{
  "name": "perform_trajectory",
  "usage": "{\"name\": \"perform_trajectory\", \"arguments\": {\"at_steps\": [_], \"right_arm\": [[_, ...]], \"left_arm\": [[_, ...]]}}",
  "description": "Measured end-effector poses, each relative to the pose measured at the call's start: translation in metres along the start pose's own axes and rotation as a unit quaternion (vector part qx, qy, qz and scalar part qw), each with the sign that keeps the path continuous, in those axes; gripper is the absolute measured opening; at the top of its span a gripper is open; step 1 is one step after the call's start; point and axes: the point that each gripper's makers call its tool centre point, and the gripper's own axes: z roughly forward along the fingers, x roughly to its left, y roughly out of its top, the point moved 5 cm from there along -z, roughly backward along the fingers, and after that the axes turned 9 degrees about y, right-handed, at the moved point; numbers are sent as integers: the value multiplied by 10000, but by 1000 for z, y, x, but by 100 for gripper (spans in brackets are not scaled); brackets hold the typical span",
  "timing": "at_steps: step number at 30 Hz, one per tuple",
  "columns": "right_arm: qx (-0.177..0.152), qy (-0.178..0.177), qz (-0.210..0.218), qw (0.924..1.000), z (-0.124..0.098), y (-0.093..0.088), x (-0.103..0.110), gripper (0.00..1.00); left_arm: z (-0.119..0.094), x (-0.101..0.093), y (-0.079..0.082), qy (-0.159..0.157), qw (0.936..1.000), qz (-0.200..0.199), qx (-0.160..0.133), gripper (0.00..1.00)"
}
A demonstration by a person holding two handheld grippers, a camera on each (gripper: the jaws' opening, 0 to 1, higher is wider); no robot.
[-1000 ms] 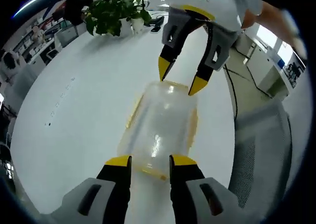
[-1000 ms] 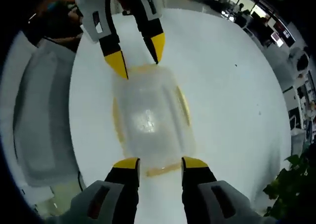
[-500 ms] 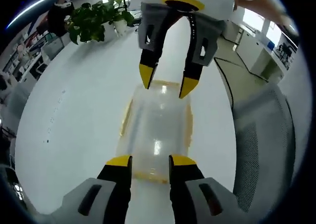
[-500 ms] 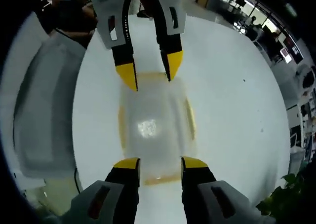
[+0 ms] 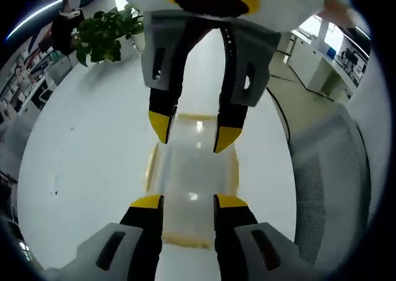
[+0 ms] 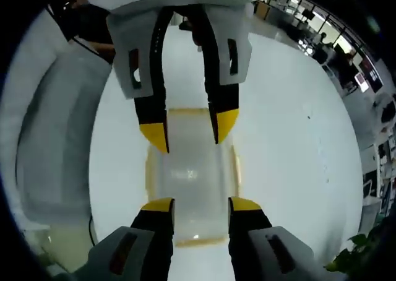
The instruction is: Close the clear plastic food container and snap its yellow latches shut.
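While lidded, clear container (image 5: 193, 188), yellow latches (image 5: 150, 166)

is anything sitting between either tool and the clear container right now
Nothing visible. In the left gripper view the left tool hangs right over the near end of the clear container, and the right tool sits over its far end. Bare white table lies around it; the plant stands far off.
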Motion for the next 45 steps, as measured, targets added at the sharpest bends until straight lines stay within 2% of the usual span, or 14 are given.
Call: {"name": "perform_trajectory", "arguments": {"at_steps": [14,23,34,38,45], "right_arm": [[-206,-17,34,9998,0,3,-7,33],[-234,31,51,9997,3,4,-11,39],[-243,84,51,9997,3,6,-18,45],[-240,132,63,9996,4,6,-21,46],[-243,166,70,9995,5,9,-25,46]], "left_arm": [[4,-11,9,-168,9995,-203,-159,33],[3,-17,7,-266,9988,-379,-175,39],[4,-27,4,-281,9990,-334,-114,44],[6,-33,1,-203,9998,-71,26,46],[11,-43,1,-211,9998,-65,22,47]]}}
